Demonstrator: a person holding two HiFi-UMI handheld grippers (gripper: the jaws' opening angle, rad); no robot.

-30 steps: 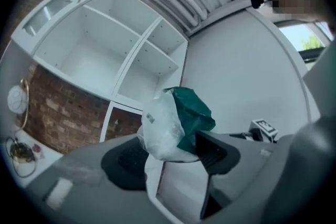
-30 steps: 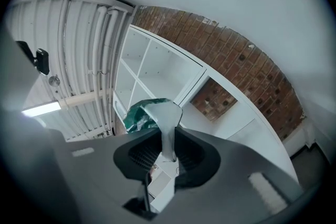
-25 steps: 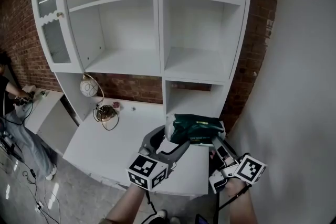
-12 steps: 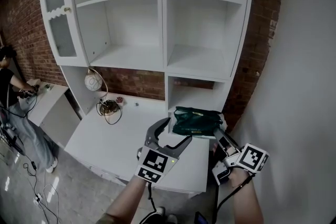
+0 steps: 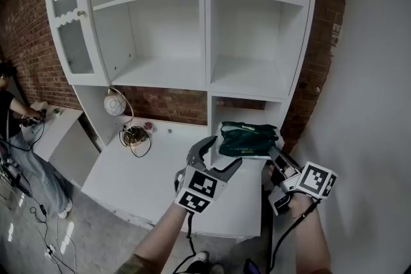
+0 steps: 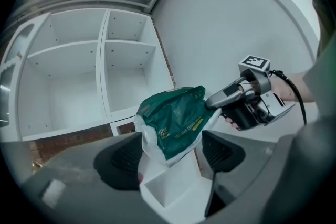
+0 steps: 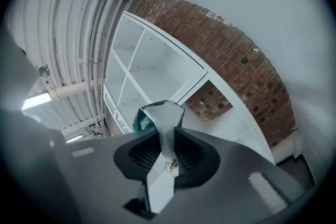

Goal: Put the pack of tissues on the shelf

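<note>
Pack of tissues (image 5: 248, 140), green with white ends, held in the air over the right end of the white desk (image 5: 141, 170), just in front of the low open compartment of the white shelf unit (image 5: 207, 42); not yet on any shelf. Right tongs (image 5: 273, 152) closed narrow on the pack's white end flap. Left tongs (image 5: 221, 152) spread wide, jaws just opened, pack visible in the gap beyond the pads, pads clear of it.
</note>
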